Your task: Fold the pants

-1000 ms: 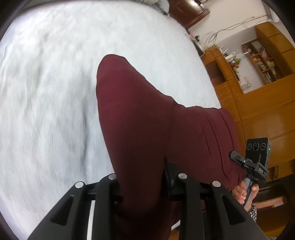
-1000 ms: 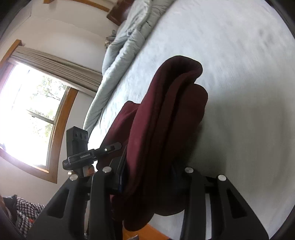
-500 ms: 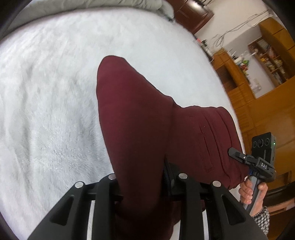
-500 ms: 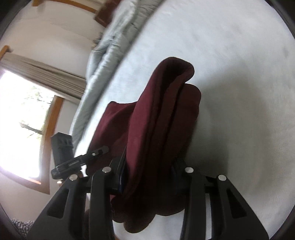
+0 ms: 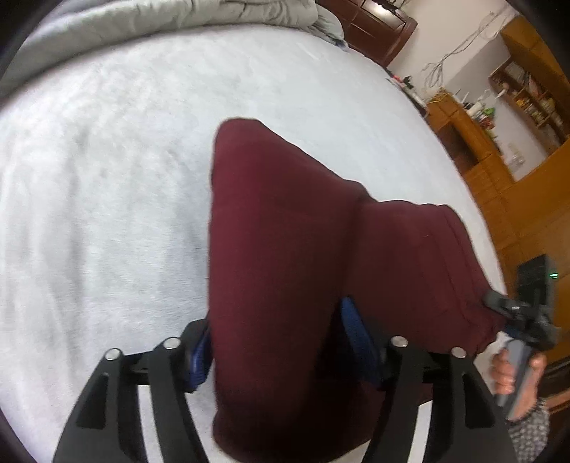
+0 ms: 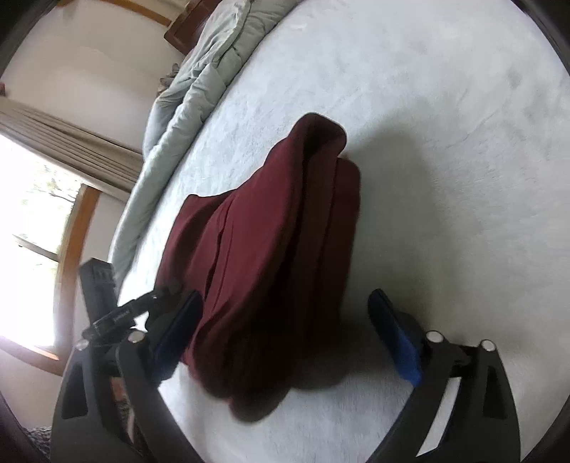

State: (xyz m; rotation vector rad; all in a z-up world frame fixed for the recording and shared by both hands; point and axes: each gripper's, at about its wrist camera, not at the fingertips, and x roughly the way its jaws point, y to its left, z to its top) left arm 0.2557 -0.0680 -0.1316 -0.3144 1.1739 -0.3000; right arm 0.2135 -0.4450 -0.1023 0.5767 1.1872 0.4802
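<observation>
On the white fleecy bed (image 5: 107, 199), seen from the left wrist camera, the dark maroon cloth pants (image 5: 306, 256) lie folded into a thick bundle whose long axis runs from the camera away toward a rounded far end near the bed's middle; a second lobe spreads to the right. The left tool (image 5: 281, 352) has its jaws parted moderately, the blue pads (image 5: 359, 338) flanking the near part of the cloth; whether they press it I cannot tell. At the right edge a bare hand (image 5: 513, 374) grips the handle of the right tool, upright at the bed's edge. A rumpled grey quilt (image 5: 160, 17) lies along the far side, and wooden cabinets (image 5: 516, 185) stand to the right.

From the right wrist camera, the pants (image 6: 270, 263) point away and slightly upward in the frame, folded layers stacked on edge. The right tool (image 6: 285, 331) is spread wide, its right blue pad (image 6: 395, 338) clear of the cloth, its left one just beside it. The left tool's black body (image 6: 107, 302) shows at the left, bearing small writing too blurred to read.
</observation>
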